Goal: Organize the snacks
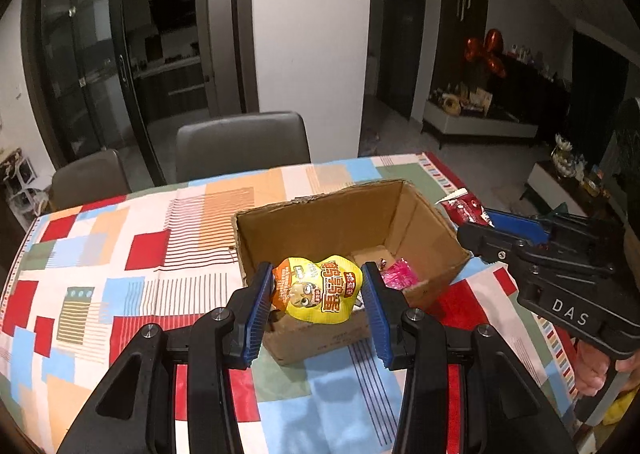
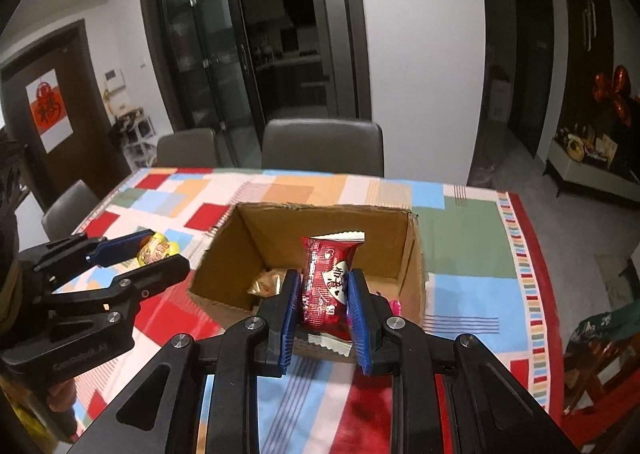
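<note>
Now both tools clamped: left tool [image 1: 316,290] on yellow packet [image 1: 318,288], right tool [image 2: 323,296] on red packet [image 2: 326,282], above cardboard box [image 2: 224,254].

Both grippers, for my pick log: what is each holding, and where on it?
Left gripper: yellow snack pouch, pinched across its two side edges. Right gripper: red snack packet, pinched at its sides, lower half.
</note>
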Tool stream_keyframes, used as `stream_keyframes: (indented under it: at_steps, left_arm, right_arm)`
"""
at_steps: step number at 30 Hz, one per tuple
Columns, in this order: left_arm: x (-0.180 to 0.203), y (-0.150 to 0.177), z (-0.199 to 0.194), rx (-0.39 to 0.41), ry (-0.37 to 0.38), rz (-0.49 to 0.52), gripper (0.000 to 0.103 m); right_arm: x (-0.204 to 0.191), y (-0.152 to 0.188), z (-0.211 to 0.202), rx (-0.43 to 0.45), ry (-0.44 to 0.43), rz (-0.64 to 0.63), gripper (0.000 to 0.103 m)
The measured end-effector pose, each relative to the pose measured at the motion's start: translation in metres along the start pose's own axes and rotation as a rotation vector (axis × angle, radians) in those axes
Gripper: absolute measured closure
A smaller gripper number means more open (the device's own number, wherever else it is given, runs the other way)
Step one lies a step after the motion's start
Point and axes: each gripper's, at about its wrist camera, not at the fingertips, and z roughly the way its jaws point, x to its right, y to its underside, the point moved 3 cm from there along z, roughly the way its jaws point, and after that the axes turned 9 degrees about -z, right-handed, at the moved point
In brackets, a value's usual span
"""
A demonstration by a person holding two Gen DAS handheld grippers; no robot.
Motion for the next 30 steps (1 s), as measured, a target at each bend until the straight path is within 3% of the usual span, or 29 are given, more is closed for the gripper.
stream_keyframes:
  at_steps: [9,11,12,13,15,21,23,30]
  left_arm:
    - [-0.007,-0.022,0.042,-0.130,0.009,-0.042,0.058]
    - [-0.007,-0.024,0.045,-0.129,-0.011,-0.040,0.050]
    - [-0.008,-0.026,0.047,-0.124,-0.016,-0.041,0.040]
    - [-0.010,-0.026,0.046,-0.115,-0.020,-0.049,0.036]
    - [-0.013,-0.025,0.045,-0.115,-0.022,-0.060,0.035]
    - [-0.018,-0.015,0.032,-0.085,-0.077,-0.072,0.030]
    - [-0.019,-0.012,0.026,-0.078,-0.094,-0.073,0.028]
    - [-0.017,0.005,-0.005,-0.044,-0.108,-0.092,0.021]
  right_arm:
    - [0.016,-0.013,0.033,-0.118,0.001,0.025,0.077]
    - [0.017,-0.015,0.037,-0.138,-0.004,0.029,0.077]
    - [0.019,-0.016,0.040,-0.155,0.004,0.033,0.076]
    - [0.020,-0.016,0.041,-0.164,0.011,0.039,0.070]
    - [0.021,-0.016,0.040,-0.166,0.022,0.050,0.055]
    - [0.016,-0.010,0.034,-0.180,0.029,0.033,0.055]
    - [0.013,-0.008,0.030,-0.180,0.027,0.030,0.049]
    - [0.008,0.000,0.004,-0.151,0.043,0.030,0.045]
